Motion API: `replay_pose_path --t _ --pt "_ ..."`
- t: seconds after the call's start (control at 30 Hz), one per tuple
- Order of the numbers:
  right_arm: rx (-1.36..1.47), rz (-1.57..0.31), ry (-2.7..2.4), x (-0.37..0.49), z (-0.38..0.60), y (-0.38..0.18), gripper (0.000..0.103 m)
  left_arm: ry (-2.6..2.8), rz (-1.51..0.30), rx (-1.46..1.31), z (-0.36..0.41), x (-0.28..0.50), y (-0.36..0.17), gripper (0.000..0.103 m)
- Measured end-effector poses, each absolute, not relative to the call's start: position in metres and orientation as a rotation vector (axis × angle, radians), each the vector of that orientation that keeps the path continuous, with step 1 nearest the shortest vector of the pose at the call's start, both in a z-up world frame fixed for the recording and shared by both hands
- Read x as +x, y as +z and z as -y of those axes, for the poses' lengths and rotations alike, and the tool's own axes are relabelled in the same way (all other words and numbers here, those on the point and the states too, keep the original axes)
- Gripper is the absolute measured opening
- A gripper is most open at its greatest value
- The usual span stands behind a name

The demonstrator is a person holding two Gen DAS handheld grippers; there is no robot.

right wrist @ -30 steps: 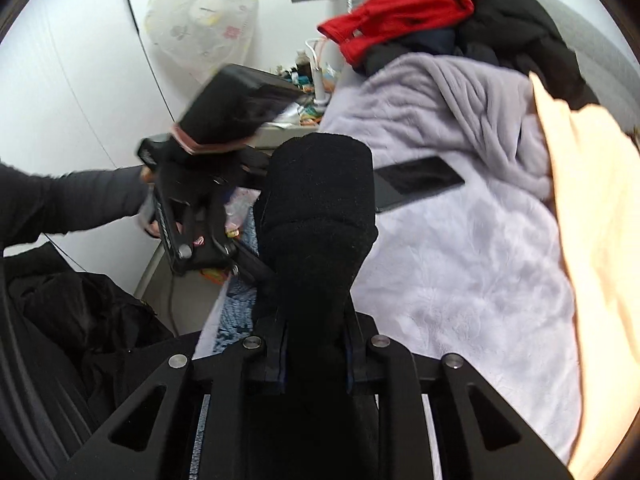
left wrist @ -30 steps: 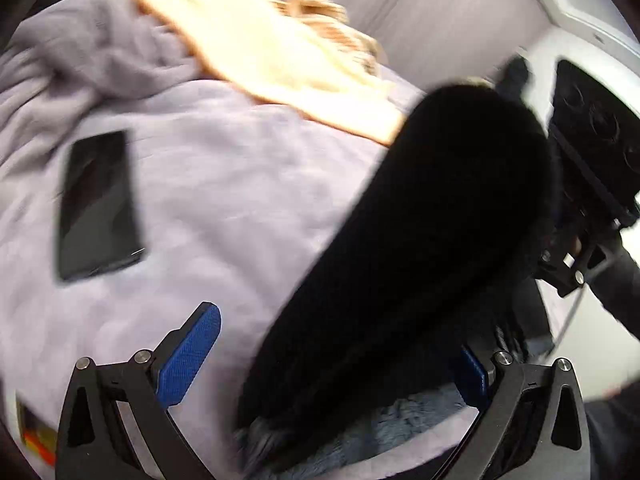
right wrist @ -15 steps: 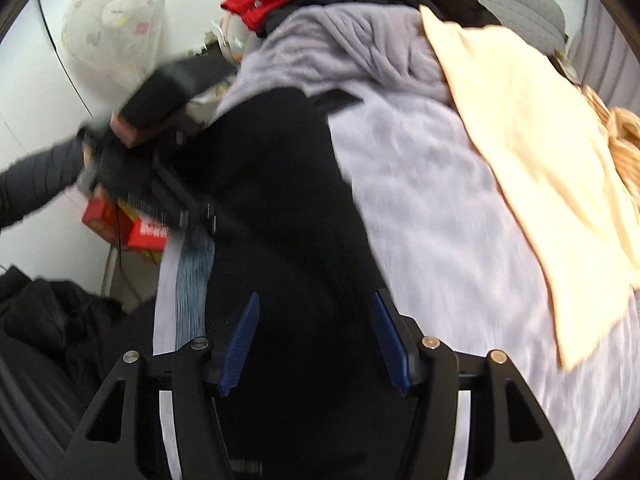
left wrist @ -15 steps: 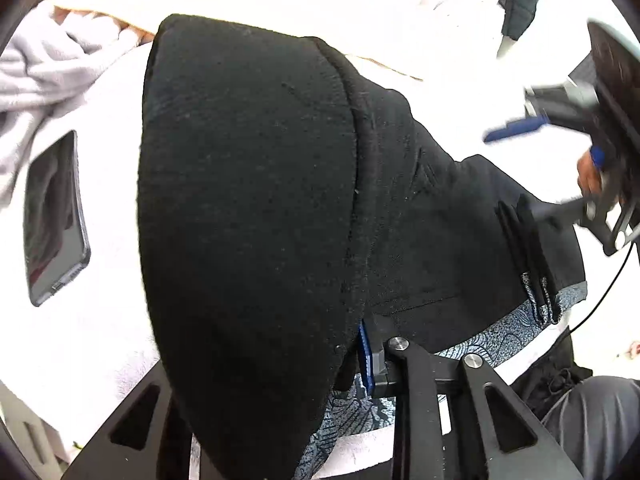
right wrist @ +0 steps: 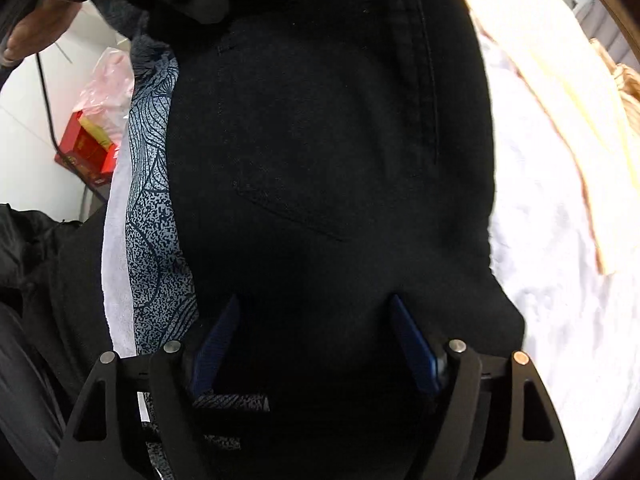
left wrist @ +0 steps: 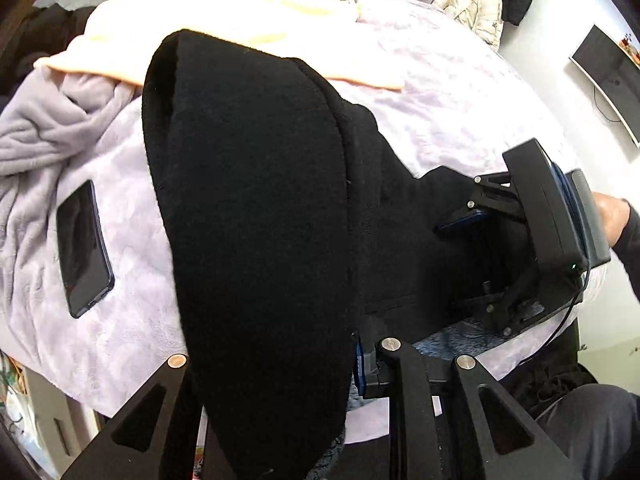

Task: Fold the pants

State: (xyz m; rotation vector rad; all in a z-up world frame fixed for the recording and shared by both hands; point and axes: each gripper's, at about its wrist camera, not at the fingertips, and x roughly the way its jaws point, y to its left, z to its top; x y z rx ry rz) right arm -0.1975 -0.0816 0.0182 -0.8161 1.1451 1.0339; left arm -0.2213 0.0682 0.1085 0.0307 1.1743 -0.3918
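Black fabric: pants run lengthwise away from both grippers.
Left gripper: clamped on the folded leg, nearer.
Right gripper: jaws opening, astride the seat, pads clear.

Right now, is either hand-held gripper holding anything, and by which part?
The left hand-held gripper is shut on a raised fold of the black pants. The right hand-held gripper is opening over the pants, gripping nothing.

A home bedroom: blanket-covered bed, wall-mounted television, hanging jackets.
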Motion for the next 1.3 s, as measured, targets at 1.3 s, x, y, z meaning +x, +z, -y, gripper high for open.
replay_pose_path --t 1.3 --pt "-0.119 -0.992 0.500 -0.313 0.395 0.071 0.086 -0.713 -1.298 0.479 0.282 -0.266 0.066 0.064"
